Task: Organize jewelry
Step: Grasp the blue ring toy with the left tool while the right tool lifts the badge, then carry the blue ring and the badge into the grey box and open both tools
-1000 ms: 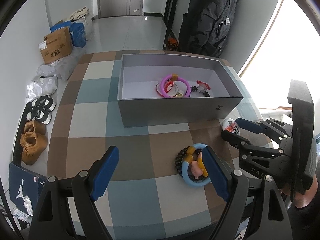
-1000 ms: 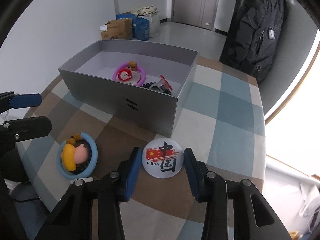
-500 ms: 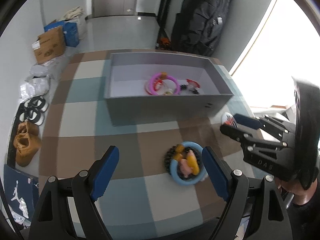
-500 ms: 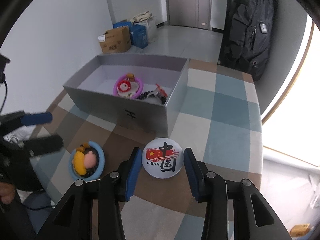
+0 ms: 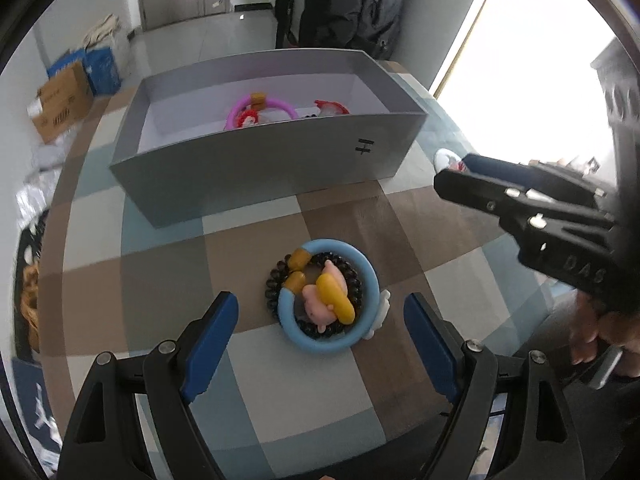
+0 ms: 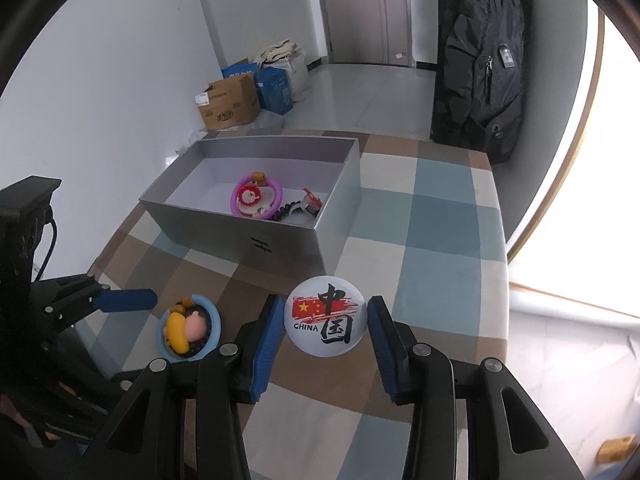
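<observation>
Right tool (image 6: 325,322) clamped on the round white badge (image 6: 325,315) printed CHINA with a flag, blue pads pressing its left and right edges, badge face-up toward the camera and apparently lifted just off the checked surface (image 6: 432,240). Left tool (image 5: 318,326) jaws wide apart, nothing between the pads, hanging above the blue ring bracelet (image 5: 330,298) that lies flat on the surface with a pink pig and yellow charm on top and a dark bead bracelet (image 5: 276,280) tucked under it. Grey box (image 6: 288,240) sits just beyond both tools, open top, already holding a purple ring bracelet (image 6: 256,197) and a red-and-white piece (image 6: 311,202) with dark beads beside it. Key relation: box lies straight ahead and a little left of the badge in the right wrist view, its near right corner the closest part; right tool is the nearer one to that corner, so the likely next move is forward and up over the near wall, then release inside. Box's long axis runs across the left wrist view, diagonally in the right. The blue ring is centred between the left pads, slightly ahead of them, a plain descent and close looks enough. Risk: the badge's rim could catch on the wall if carried low.
</observation>
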Motion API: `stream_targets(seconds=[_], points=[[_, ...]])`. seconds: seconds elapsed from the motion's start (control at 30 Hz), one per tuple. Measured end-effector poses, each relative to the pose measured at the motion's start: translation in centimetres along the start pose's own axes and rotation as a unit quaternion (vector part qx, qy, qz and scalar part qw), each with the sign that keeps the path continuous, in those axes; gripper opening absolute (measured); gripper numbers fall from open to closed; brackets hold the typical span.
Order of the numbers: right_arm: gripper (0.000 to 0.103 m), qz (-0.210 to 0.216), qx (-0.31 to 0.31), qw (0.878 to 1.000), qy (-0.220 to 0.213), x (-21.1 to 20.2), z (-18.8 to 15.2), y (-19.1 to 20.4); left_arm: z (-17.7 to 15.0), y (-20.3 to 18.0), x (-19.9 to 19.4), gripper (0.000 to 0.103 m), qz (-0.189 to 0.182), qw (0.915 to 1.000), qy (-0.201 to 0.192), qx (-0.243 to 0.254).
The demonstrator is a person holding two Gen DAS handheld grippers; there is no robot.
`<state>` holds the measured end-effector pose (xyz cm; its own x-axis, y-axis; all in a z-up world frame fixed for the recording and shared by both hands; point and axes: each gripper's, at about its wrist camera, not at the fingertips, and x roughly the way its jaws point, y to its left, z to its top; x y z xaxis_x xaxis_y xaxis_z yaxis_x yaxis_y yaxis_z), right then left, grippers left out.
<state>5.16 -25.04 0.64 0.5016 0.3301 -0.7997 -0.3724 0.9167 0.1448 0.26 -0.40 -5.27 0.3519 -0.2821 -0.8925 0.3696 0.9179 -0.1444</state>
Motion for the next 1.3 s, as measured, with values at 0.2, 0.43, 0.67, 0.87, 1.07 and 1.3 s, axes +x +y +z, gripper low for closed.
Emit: stream_targets(seconds=[0.2, 0.43, 0.67, 0.87, 1.07, 1.3], points=[[0.042, -0.001, 0.004, 1.000, -0.006, -0.5, 0.0, -0.2, -0.6, -1.1, 0.5, 0.082, 0.046, 0.9985, -0.007, 0.029], [0.042, -0.001, 0.007, 1.000, -0.006, -0.7, -0.2, -0.4, -1.2, -2.2, -0.1, 0.082, 0.068, 0.9953, -0.025, 0.065], [0.042, -0.003, 0.011, 1.000, -0.009, -0.8, -0.1, -0.6, -1.1, -2.2, -0.8, 0.056, 0.063, 0.9946, -0.031, 0.077], [0.042, -0.003, 0.010, 1.000, -0.011, -0.9, -0.1, -0.5, -0.3, -1.5, -1.7, 0.055, 0.036, 0.9967, -0.051, 0.051], [0.042, 0.010, 0.031, 0.999, -0.011, -1.1, -0.1, -1.1, 0.6, -1.0, -2.4, 0.055, -0.007, 0.9976, -0.067, 0.018], [0.042, 0.023, 0.044, 0.999, -0.022, -2.0, 0.2, -1.1, 1.7, -0.6, -3.7, 0.055, -0.030, 0.9954, -0.091, 0.000]])
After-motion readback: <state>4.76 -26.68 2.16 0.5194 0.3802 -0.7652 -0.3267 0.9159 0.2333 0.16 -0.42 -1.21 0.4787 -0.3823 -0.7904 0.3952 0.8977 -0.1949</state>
